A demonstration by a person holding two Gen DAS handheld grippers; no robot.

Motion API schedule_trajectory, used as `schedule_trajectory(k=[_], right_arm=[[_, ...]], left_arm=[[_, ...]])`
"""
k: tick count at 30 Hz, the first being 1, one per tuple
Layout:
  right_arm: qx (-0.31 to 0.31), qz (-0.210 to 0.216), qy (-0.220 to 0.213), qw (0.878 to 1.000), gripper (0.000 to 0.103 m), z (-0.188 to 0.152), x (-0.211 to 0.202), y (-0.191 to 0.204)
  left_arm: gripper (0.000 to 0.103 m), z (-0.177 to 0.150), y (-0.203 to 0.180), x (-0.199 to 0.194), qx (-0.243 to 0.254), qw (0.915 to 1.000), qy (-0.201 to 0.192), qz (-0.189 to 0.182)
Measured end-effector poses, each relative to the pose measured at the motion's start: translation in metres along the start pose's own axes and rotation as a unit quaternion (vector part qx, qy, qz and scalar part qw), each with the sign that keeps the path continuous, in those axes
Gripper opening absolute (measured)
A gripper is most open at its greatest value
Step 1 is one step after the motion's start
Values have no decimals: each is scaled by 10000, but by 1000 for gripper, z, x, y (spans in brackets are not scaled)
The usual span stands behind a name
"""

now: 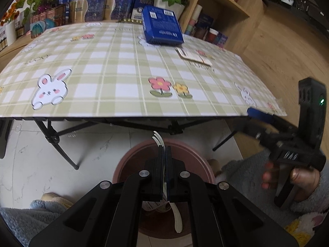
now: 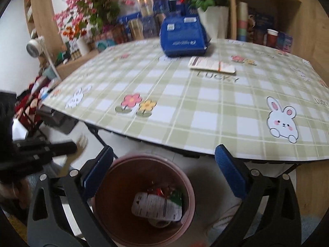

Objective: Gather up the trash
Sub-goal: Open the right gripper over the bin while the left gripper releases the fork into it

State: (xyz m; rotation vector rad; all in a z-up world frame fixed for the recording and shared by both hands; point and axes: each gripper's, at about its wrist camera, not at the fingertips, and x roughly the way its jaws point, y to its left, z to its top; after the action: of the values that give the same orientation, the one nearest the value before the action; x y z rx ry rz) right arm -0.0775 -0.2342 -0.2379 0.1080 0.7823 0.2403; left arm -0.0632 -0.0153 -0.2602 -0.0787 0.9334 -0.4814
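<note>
While the left tool (image 1: 164, 150) hangs over the pink bin (image 1: 131, 156), its jaws are clamped tight on a white plastic fork (image 1: 158, 139); the tines stick up past the fingertips and the handle trails down below them toward the near side. In the right wrist view that same fork (image 2: 79, 146) shows at the left edge, pinched in the black fingers beside the bin's rim (image 2: 185, 177).

With nothing between its blue pads (image 2: 230, 168), the right tool (image 2: 164, 164) stands wide open above the bin, one pad to each side of the bin's mouth. Down in the bin lies a white printed wrapper (image 2: 156, 205) on top of some red and green scraps and a small round lid or cup.

On the table (image 1: 107, 65), covered in a green checked cloth with rabbits and flowers, a blue box (image 1: 162, 25) sits at the far side, and a flat white card packet (image 1: 194, 56) lies just in front of it to the right. A hand (image 1: 296, 177) in a fluffy grey sleeve grips the right tool's handle at the right edge of the left wrist view.
</note>
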Motion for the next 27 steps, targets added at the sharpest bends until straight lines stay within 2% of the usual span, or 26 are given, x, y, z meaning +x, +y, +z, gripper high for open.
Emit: schedule_trajectory(k=[6,12,14,15,16,18,19,22,27], right_arm=[[221,-338,-340,9986,97,2,-8,-12],[239,-508,-196,9982,97,-4,-1,-15],[226,-531,-191,9982,97,-5,-1,-15],[239,-531,-195,9981,97,-5,-1,-15],[255,-535,-198,9980,97,-5,-1,-16],[288,-564,-193,9978,97,-6,0,-17],[300,-574,-183,9977,97,-6,0,-18],[309,-613,-162,9975,97,-6,2,-17],[263,-634,-130,9976,97,-6,3,-15]], left_arm=[[2,-7,-1,19,-44,9996,284,-62],[3,-10,-4,34,-56,9984,522,-208],[18,-10,-7,34,-8,9984,518,-213],[41,-9,-7,33,-5,9987,472,-192],[59,-8,-6,30,-33,9991,391,-168],[67,-6,-3,25,-120,9995,250,-127],[75,-5,0,23,-173,9996,198,-72],[90,-2,8,16,-344,9993,8,131],[97,5,20,5,-561,9967,-282,514]])
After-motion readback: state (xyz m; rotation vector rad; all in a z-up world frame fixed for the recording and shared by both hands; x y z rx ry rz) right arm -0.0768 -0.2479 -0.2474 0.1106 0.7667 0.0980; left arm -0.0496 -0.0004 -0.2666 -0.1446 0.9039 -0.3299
